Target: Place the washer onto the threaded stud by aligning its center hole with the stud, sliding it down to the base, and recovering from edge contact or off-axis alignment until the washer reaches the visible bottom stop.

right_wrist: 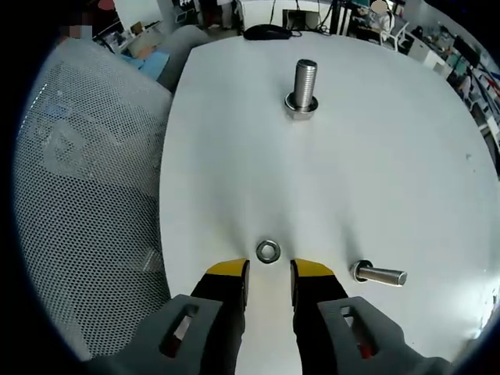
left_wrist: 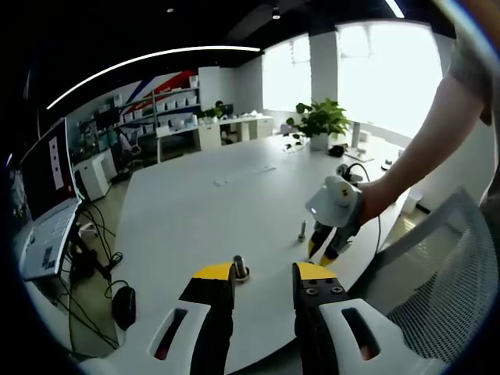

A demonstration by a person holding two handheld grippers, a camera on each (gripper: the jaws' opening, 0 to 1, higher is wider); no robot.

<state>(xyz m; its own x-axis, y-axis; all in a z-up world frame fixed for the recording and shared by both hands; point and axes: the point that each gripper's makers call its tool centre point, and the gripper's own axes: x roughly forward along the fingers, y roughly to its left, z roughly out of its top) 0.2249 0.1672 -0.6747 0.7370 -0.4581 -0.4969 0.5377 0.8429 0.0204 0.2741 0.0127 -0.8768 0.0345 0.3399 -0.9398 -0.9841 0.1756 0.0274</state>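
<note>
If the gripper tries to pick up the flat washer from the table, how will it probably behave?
The washer is thin metal lying flat on the smooth white table, so it probably slides away rather than lifts when the right gripper nudges it. It looks stiff and light. Tipped onto its edge, it could roll.

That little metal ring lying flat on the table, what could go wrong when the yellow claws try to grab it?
The washer lies flat on the smooth white table, so the open right gripper may just push it away. A loose bolt lies close by and could be knocked.
</note>
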